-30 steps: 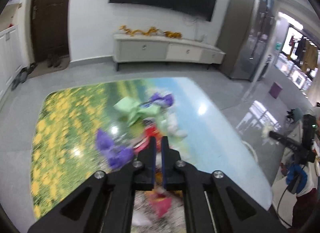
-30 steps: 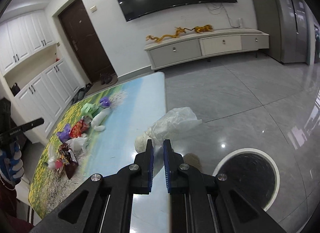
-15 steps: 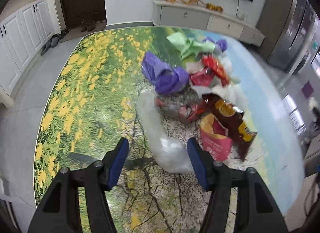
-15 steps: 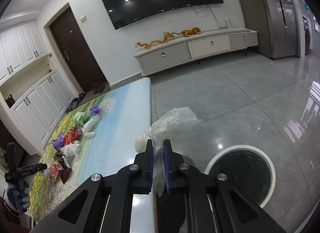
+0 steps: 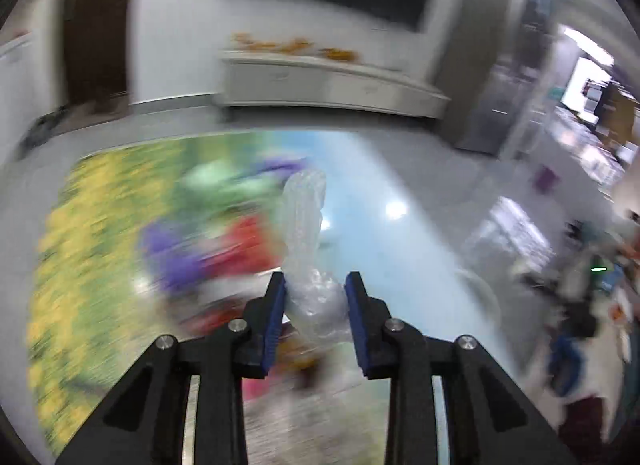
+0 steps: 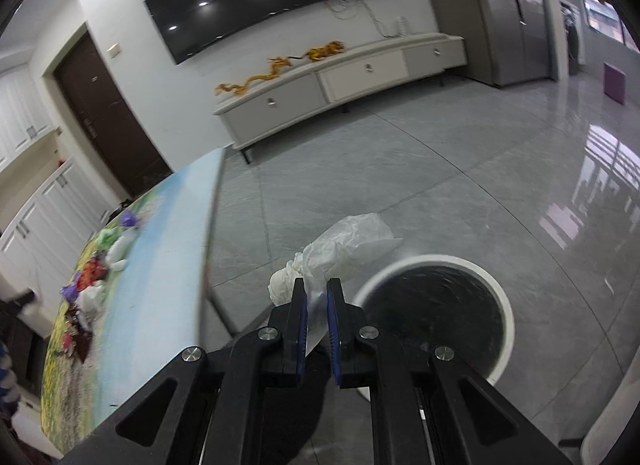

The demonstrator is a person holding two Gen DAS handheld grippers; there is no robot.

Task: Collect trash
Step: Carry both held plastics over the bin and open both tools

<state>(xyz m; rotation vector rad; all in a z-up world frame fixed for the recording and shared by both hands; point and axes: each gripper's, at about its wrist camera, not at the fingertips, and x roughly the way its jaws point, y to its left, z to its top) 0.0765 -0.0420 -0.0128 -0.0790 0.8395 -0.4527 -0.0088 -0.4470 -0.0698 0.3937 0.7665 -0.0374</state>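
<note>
In the blurred left wrist view my left gripper [image 5: 315, 285] has its jaws closing on a clear crumpled plastic bag [image 5: 304, 217]. Both pads touch the bag, which sticks up and forward above the table [image 5: 400, 265]. Beyond it lies a pile of purple, red and green trash [image 5: 224, 241]. In the right wrist view my right gripper [image 6: 317, 289] is shut on a white crumpled plastic bag [image 6: 352, 241]. It hangs over the floor, just left of the round white bin [image 6: 506, 305] with a dark liner. The trash pile [image 6: 92, 277] lies on the table [image 6: 160, 265] at the left.
A long white cabinet [image 6: 340, 77] stands under the wall screen, with a dark door [image 6: 108, 117] to its left. A purple box [image 6: 614, 83] sits on the grey floor at far right. A person [image 5: 580, 305] shows blurred at the right of the left wrist view.
My left gripper opened over the clear bag, then closed on it and lifted it off the table. My right gripper carried the white bag lower and closer to the bin.
</note>
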